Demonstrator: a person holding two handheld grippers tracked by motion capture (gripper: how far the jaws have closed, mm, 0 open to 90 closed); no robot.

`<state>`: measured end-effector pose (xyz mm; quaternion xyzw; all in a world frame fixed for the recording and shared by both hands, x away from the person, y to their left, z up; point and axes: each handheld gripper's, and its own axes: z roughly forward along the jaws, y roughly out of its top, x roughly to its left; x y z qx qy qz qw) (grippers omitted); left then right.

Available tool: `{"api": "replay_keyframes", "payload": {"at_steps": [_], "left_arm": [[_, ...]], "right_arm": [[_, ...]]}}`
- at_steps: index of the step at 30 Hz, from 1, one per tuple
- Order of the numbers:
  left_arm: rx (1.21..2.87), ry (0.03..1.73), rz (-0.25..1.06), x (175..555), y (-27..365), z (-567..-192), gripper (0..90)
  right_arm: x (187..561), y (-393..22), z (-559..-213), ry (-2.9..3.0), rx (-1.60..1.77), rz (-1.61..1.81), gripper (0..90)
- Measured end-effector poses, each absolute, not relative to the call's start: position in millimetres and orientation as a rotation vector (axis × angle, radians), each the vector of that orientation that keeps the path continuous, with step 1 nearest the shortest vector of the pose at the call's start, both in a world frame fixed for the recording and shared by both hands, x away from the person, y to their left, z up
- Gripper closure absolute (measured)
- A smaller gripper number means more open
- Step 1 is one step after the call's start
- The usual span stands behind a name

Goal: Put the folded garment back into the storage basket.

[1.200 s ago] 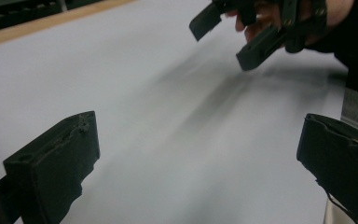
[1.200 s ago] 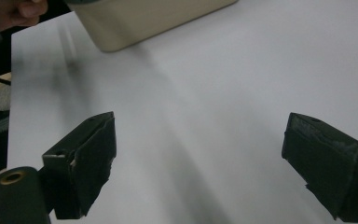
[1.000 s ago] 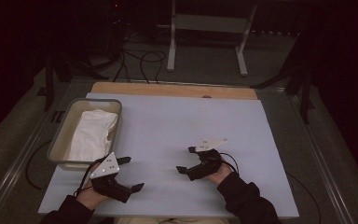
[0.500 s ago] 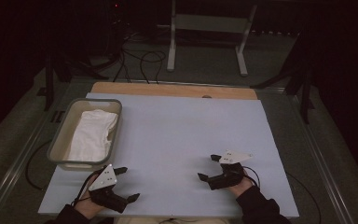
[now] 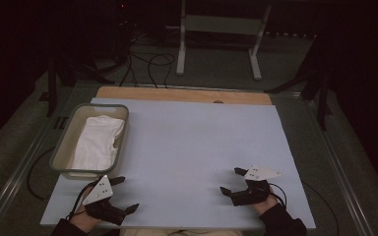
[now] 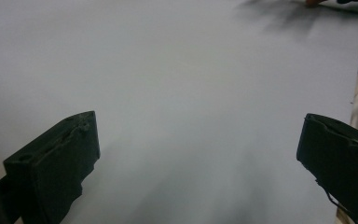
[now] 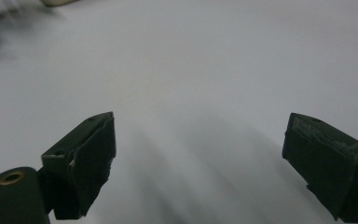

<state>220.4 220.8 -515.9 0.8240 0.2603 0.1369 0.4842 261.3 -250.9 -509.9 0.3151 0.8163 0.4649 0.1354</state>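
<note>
While both sets of jaws stand wide apart over bare desk (image 5: 197,147), the white cloth (image 5: 97,142) lies in the tray (image 5: 61,150) (just beyond the left gripper (image 5: 124,194)), seemingly put away, well apart from the right gripper (image 5: 231,181).

White folded cloth (image 5: 97,142): lies flat and lengthwise in grey rectangular bin (image 5: 62,147), slightly rumpled, covers most of bin floor. Bin sits just beyond left gripper's fingertips (image 5: 119,180), near them but apart; well apart from right gripper's fingertips (image 5: 239,171), across table.
</note>
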Motion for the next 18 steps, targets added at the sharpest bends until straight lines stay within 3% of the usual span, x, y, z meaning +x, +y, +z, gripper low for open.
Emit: {"api": "replay_keyframes", "payload": {"at_steps": [18], "left_arm": [[1.993, 0.643, 0.371, 219.9, 224.2, -516.6, 0.1]], "right_arm": [[261.1, -245.7, -513.8, 2.375, 0.872, 1.345, 9.6]]}}
